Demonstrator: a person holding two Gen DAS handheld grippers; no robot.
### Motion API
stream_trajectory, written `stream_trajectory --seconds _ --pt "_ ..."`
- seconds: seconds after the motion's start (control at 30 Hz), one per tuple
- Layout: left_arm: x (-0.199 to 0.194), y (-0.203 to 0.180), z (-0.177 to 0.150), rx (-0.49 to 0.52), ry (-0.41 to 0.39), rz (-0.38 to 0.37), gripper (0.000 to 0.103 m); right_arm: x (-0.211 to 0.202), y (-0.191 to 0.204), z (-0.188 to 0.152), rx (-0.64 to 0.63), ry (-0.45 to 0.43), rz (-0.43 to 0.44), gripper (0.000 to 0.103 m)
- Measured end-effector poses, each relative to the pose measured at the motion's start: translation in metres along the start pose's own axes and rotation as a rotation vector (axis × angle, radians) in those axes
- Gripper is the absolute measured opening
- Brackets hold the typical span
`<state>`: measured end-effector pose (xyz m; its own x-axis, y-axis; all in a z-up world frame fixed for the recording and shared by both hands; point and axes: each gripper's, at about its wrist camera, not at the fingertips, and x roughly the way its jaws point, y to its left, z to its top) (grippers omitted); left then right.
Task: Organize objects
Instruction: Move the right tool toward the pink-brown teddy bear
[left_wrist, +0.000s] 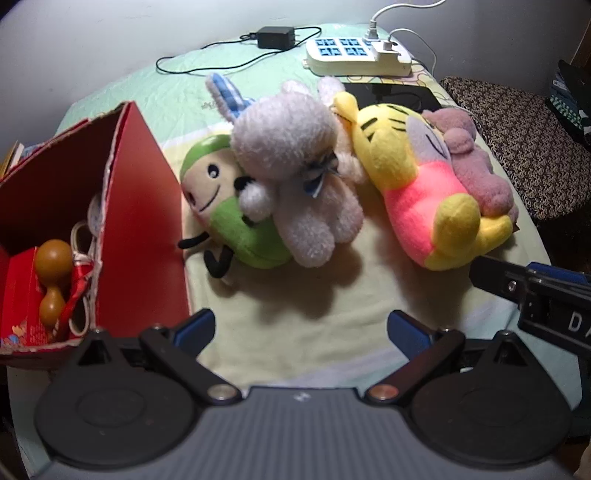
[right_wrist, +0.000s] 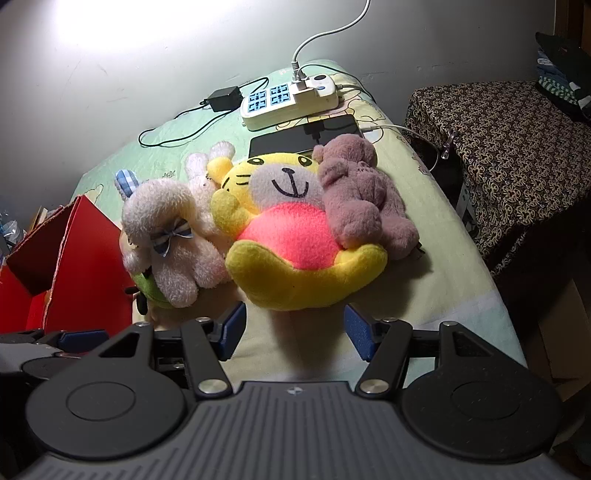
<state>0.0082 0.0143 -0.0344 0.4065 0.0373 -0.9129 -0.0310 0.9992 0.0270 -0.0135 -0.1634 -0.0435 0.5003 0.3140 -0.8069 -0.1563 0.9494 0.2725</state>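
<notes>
On the pale bedspread (left_wrist: 295, 295), four soft toys are lying in a huddle just beside the open red box (left_wrist: 140, 206), probably waiting to go in — the yellow tiger (right_wrist: 295, 236) in a pink top is sprawling face-up. The left gripper (left_wrist: 301, 326) is hovering wide open and empty; the right gripper (right_wrist: 293, 330) — partly open, gripping nothing — is pointing at the tiger's foot.

Bed (left_wrist: 332, 317), 4 plush toys (left_wrist: 295, 177), red box (left_wrist: 144, 206), power strip (left_wrist: 354, 57)
</notes>
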Motion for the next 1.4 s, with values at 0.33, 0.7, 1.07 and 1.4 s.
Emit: stream_trajectory --seconds 0.33,0.7,1.07,1.4 --pt "-0.018 0.016 -0.010 -0.008 -0.051 -0.012 0.100 0.012 0.024 0.006 -0.041 0.047 0.044 0.062" --pt "-0.021 0.006 -0.007 0.046 -0.069 -0.137 0.099 -0.006 0.006 0.008 -0.016 0.002 0.078 0.057" --pt "-0.022 -0.008 0.013 0.089 -0.112 -0.367 0.099 -0.028 -0.042 0.030 0.073 -0.102 0.052 0.056" --pt "-0.027 -0.022 0.023 0.103 -0.131 -0.336 0.098 -0.006 -0.050 0.062 0.095 -0.115 0.085 0.056"
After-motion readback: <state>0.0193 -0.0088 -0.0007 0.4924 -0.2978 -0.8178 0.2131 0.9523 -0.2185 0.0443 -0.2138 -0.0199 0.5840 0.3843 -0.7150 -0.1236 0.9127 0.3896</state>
